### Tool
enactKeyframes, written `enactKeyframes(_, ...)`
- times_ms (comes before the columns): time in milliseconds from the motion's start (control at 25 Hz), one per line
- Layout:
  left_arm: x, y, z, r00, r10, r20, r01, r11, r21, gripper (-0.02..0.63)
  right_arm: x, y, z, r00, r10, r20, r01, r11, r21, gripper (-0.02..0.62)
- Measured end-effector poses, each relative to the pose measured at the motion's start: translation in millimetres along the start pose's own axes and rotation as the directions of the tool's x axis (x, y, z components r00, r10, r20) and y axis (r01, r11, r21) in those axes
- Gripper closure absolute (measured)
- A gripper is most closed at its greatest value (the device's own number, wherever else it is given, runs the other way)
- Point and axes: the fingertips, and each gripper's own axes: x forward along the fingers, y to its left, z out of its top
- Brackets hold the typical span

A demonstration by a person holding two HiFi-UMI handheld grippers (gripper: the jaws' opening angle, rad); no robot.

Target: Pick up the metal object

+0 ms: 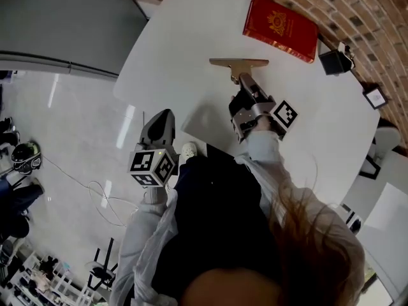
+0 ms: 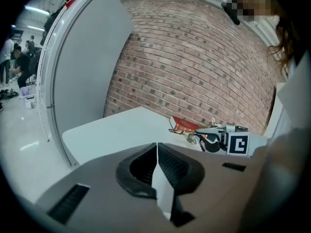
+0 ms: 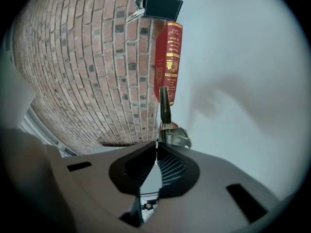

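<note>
The metal object (image 1: 239,64) is T-shaped, with a flat brass-coloured bar across a short stem. My right gripper (image 1: 244,85) is shut on that stem over the middle of the white table (image 1: 191,30). In the right gripper view the object (image 3: 165,111) sticks straight out from the closed jaws, edge-on, with a small shiny metal part at its base. The left gripper view shows the object (image 2: 188,130) held a little above the tabletop by the right gripper (image 2: 201,140). My left gripper (image 1: 159,121) hangs off the table's left edge, shut and empty (image 2: 156,152).
A red book (image 1: 280,27) lies just beyond the object at the table's far edge, by a brick wall (image 1: 357,11). A black clip (image 1: 336,61) and a small framed device (image 1: 375,96) sit at the right edge. A grey panel (image 1: 64,24) stands left.
</note>
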Motion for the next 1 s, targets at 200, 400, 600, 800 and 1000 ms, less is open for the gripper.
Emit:
enactKeyframes(200,-28.7,8.2,9.4,1.0,-0.018,0.022,0.018,1.0,0.015,0.583,-22.4,21.4,-21.5,1.0,0.029,0.007,-0.029,0.999,-0.045,0.577)
enactKeyframes(400,-57.1,14.2,15.8,0.998,-0.033,0.056,0.032,0.999,0.016,0.584,-44.0,37.9,-46.5,0.998,0.057,-0.003,-0.057,0.995,-0.078,0.577)
enactKeyframes(600,-83.9,21.7,22.3,0.995,-0.046,0.086,0.044,0.999,0.032,0.584,-63.9,52.1,-74.2,0.997,0.073,-0.028,-0.077,0.983,-0.166,0.577)
enactKeyframes(800,-109.3,25.9,26.6,0.992,-0.056,0.116,0.05,0.997,0.052,0.584,-85.0,60.6,-98.8,0.996,0.061,-0.06,-0.078,0.943,-0.324,0.577)
enactKeyframes(1000,-137.8,33.7,29.8,0.988,-0.048,0.148,0.04,0.997,0.059,0.583,-102.8,69.0,-127.7,0.995,0.027,-0.097,-0.072,0.867,-0.492,0.577)
